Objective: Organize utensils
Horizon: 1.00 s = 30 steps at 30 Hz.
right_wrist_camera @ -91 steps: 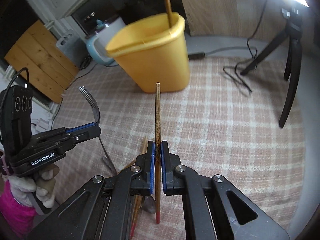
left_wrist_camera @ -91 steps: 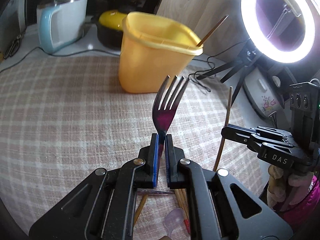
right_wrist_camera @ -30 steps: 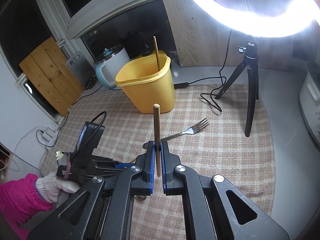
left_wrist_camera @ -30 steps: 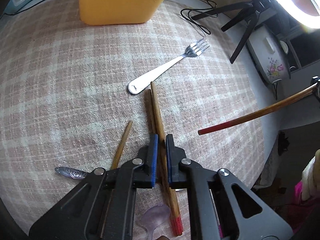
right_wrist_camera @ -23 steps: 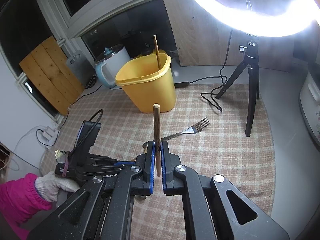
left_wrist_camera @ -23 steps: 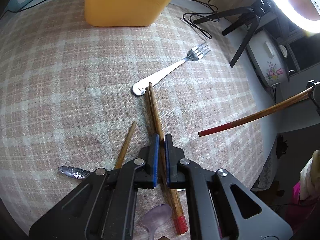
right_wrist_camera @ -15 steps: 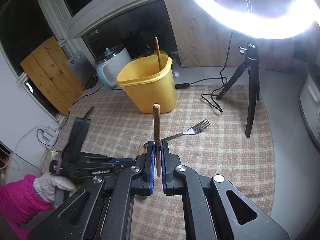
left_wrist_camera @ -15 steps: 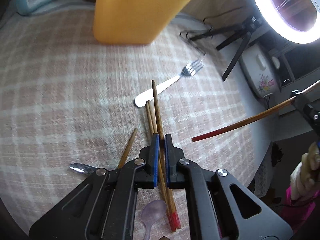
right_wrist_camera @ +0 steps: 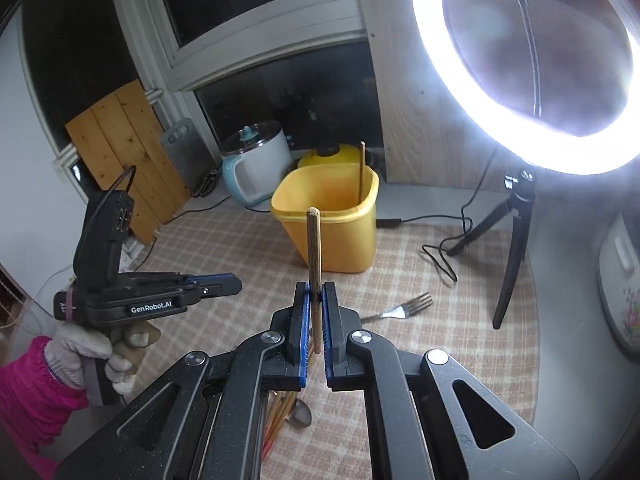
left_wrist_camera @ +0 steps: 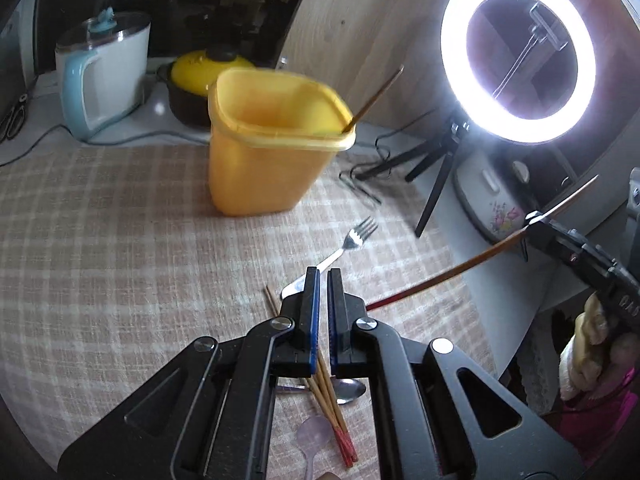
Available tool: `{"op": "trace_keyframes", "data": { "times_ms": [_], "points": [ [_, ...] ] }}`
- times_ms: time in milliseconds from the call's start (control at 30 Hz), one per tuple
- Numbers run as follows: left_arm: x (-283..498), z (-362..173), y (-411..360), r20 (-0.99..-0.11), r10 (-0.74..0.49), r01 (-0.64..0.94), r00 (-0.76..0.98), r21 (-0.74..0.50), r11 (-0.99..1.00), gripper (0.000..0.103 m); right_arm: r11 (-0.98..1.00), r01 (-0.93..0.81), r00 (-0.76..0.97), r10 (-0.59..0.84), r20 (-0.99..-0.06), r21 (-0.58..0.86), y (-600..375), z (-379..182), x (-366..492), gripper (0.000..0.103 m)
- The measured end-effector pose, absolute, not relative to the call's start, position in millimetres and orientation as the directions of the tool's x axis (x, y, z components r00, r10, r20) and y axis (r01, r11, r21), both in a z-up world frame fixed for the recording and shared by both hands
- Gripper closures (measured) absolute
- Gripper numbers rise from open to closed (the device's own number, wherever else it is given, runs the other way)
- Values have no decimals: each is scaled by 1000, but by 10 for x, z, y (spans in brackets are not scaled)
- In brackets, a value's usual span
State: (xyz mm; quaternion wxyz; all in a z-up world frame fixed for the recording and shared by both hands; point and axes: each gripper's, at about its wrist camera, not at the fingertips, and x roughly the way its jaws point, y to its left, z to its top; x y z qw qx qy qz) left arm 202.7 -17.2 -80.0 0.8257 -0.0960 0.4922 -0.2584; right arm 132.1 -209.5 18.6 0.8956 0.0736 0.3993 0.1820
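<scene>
The right gripper is clamped on an upright chopstick, apparently mid-carry toward the yellow bin, which already holds one. The left gripper is closed and empty above loose chopsticks. Next: lower the chopstick into the bin.

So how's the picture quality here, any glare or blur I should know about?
Left wrist view: the ring light blows out white, and the yellow bin and fork are slightly motion-smeared. Right wrist view: sharper, with strong ring-light glare at upper right; fisheye bending in both.
</scene>
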Motion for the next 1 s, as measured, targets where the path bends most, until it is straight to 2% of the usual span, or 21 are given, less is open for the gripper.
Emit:
{"op": "trace_keyframes", "data": {
  "times_ms": [333,600,800,1000],
  "points": [
    [1943,-1700,-315,-864,-493,171,105,-473,865,99,913,-257,554,407,-726,317,-2124,-26,1305,99],
    [1961,-1950,-451,-881,-468,125,68,-458,880,99,886,-206,485,461,-743,416,-2445,-122,1264,98],
    [2029,-2074,-471,-895,-442,101,58,-435,895,99,892,-184,480,447,-755,412,-2602,-116,1212,98],
    [2050,-2112,-475,-904,-426,94,37,-422,902,94,891,-185,484,449,-751,414,-2660,-129,1185,98]
  ]
}}
